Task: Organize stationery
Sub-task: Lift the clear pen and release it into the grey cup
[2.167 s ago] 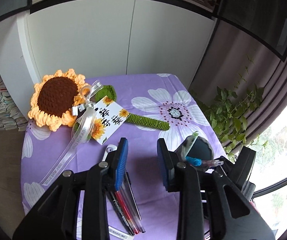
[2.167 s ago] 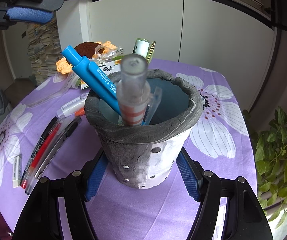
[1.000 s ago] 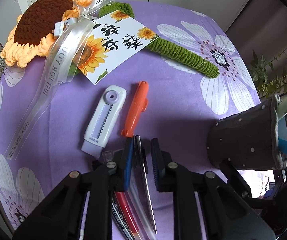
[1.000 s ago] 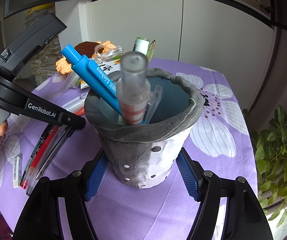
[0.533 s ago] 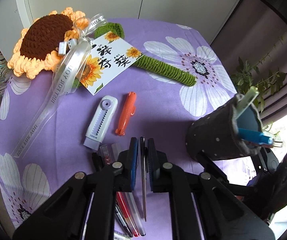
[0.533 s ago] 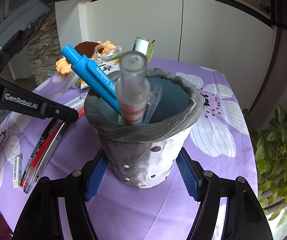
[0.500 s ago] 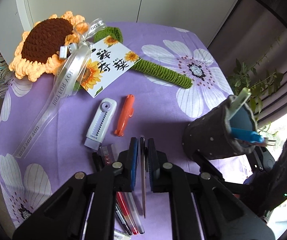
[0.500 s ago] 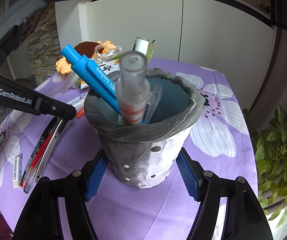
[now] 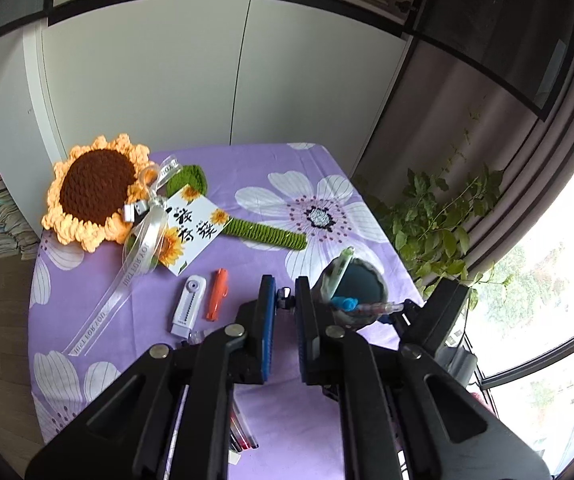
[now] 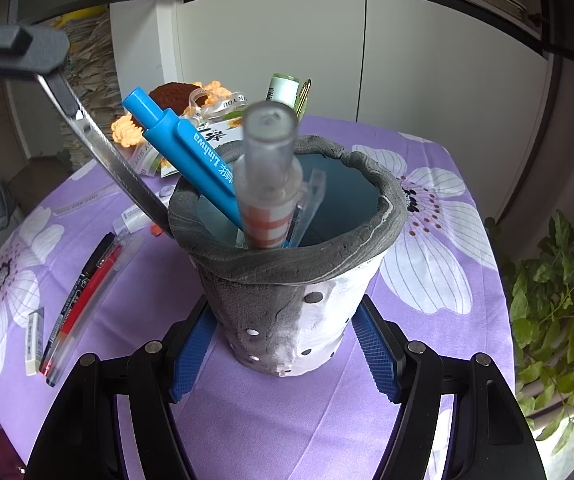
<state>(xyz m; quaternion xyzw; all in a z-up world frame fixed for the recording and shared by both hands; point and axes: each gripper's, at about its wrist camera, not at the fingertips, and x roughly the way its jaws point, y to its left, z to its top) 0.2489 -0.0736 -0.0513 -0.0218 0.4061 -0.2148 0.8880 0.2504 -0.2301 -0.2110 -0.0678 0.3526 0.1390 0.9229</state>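
Near the tabletop's right edge: grey pen holder, upright, bracketed by the right gripper, pads on both its sides; contact not discernible. Contents: blue pen, clear pen. Left gripper, raised beside it, clamps a utility knife. Left edge: pens, eraser.

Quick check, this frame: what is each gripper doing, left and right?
Left gripper: closed on a metal utility knife, lifted off the table.
Right gripper: its jaws grip the grey pen holder.
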